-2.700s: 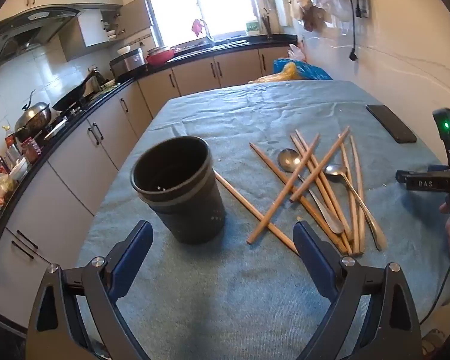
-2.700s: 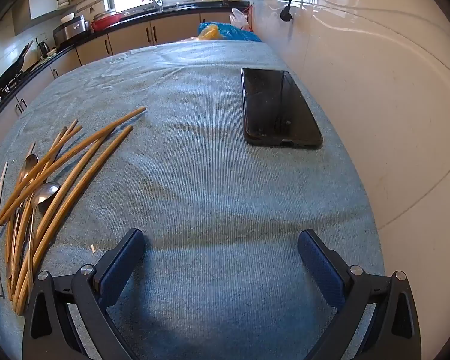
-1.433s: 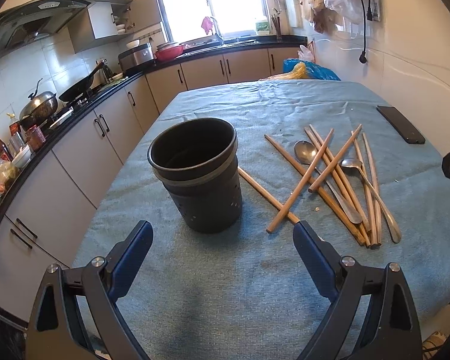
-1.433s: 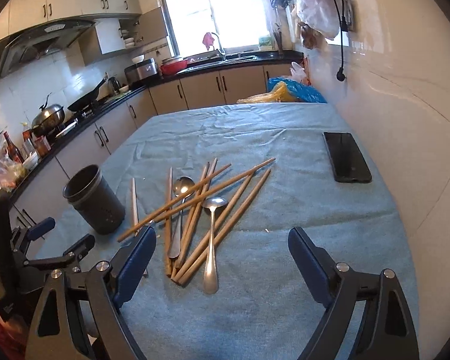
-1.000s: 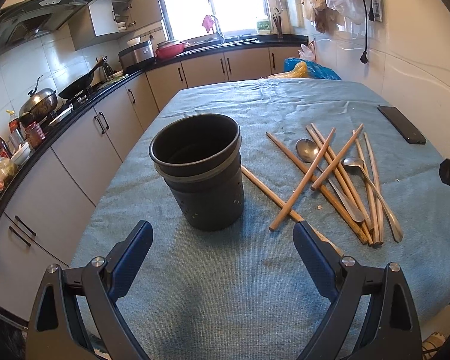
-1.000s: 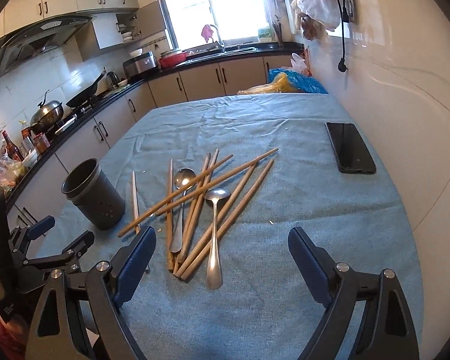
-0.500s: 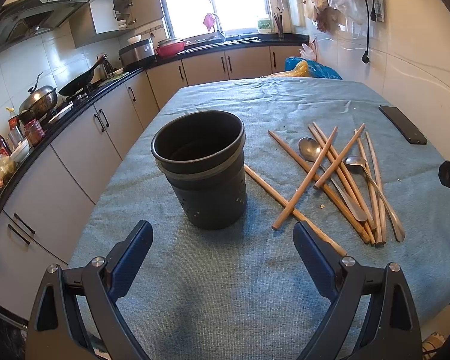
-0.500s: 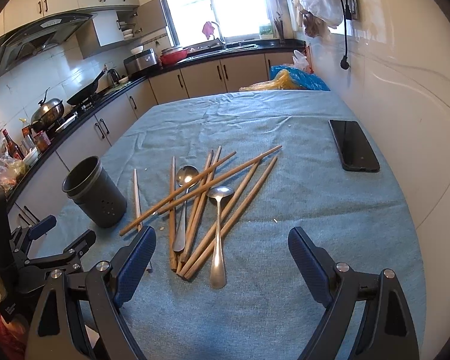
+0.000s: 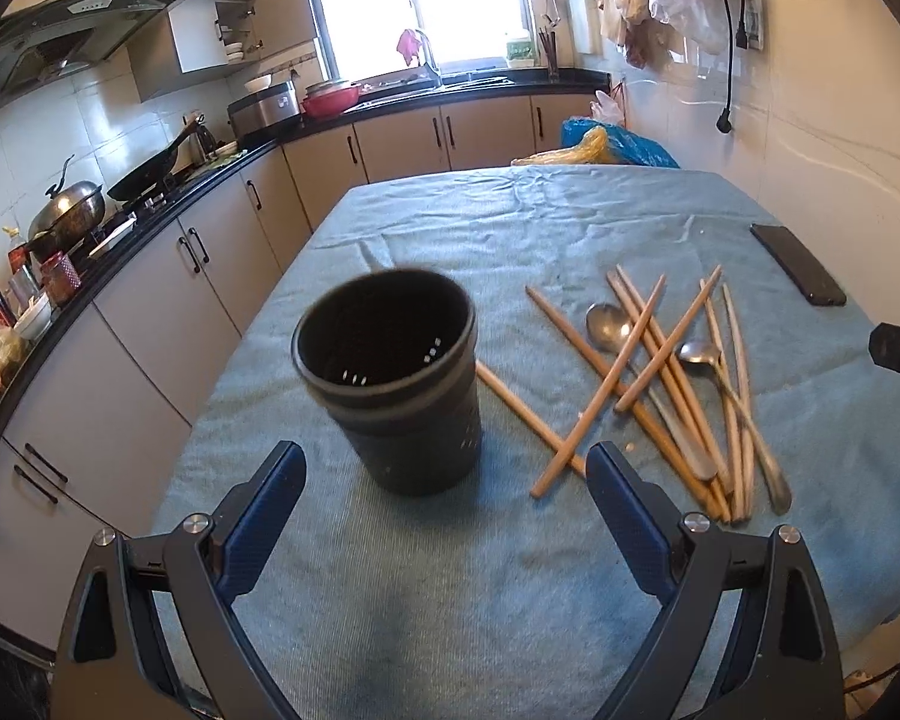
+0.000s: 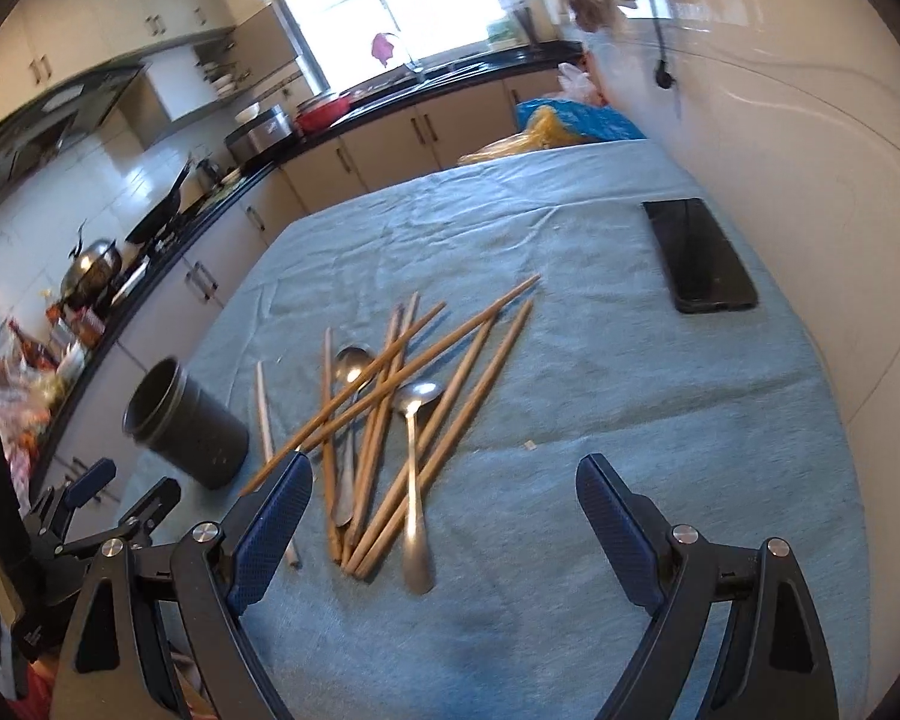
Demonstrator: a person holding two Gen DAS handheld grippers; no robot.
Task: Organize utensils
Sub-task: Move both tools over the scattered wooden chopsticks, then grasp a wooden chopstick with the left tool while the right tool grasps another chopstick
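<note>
A black perforated utensil holder point(image 9: 393, 384) point(image 10: 189, 429) stands upright on the blue cloth, with nothing seen inside. Right of it lies a loose heap of wooden chopsticks point(image 9: 648, 372) point(image 10: 402, 396) with two metal spoons point(image 9: 723, 396) point(image 10: 413, 468) among them. My left gripper point(image 9: 444, 504) is open, just in front of the holder and holding nothing. My right gripper point(image 10: 444, 510) is open too, hovering over the near ends of the chopsticks and the spoon handle. The left gripper point(image 10: 117, 495) also shows at the lower left of the right wrist view.
A black phone point(image 9: 798, 264) point(image 10: 699, 255) lies at the table's right side near the white wall. Blue and yellow bags point(image 9: 606, 144) sit at the far edge. Kitchen cabinets and a stove with pans point(image 9: 78, 204) run along the left.
The right gripper has dropped and tilted toward the utensil heap, which now looks closer. The left gripper has edged nearer the holder. Both stay open.
</note>
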